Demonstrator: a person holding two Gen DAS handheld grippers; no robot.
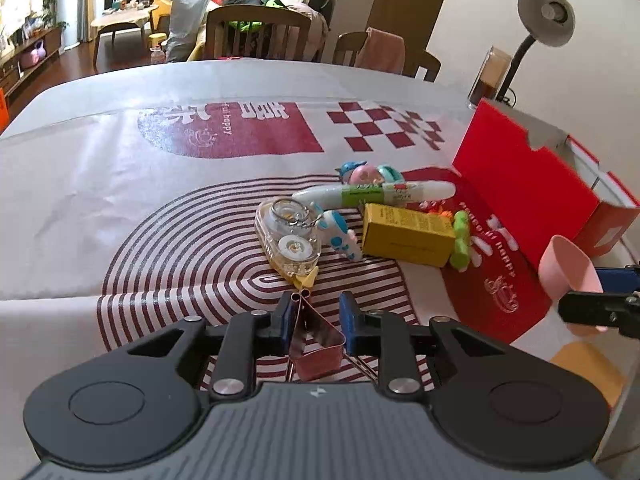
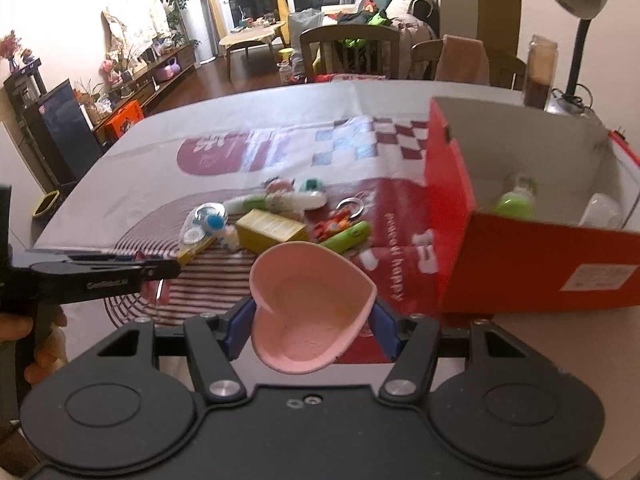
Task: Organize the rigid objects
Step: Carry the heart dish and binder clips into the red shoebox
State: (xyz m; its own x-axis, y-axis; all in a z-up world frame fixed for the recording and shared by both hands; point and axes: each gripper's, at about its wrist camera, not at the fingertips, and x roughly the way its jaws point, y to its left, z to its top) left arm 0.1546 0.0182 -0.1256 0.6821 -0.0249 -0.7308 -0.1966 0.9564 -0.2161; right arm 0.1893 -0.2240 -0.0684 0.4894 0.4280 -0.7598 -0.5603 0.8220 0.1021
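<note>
A pink heart-shaped dish [image 2: 310,312] is held in the right claw [image 2: 312,326], clamped across its sides above the desk [image 2: 132,168] just beside the red box [image 2: 520,264]. It is judged light, stiff and smooth, so slipping is likely unless the rim is squeezed evenly. A pink metal clip [image 1: 318,344] sits between the fingers of the left claw [image 1: 316,316], which is closed on it or nearly so; it looks thin, rigid and springy, best taken by its flat sides. Inside the open box a green bottle [image 2: 516,200] and a white item [image 2: 602,210] are seen. The remaining small things are clustered on the desk.
</note>
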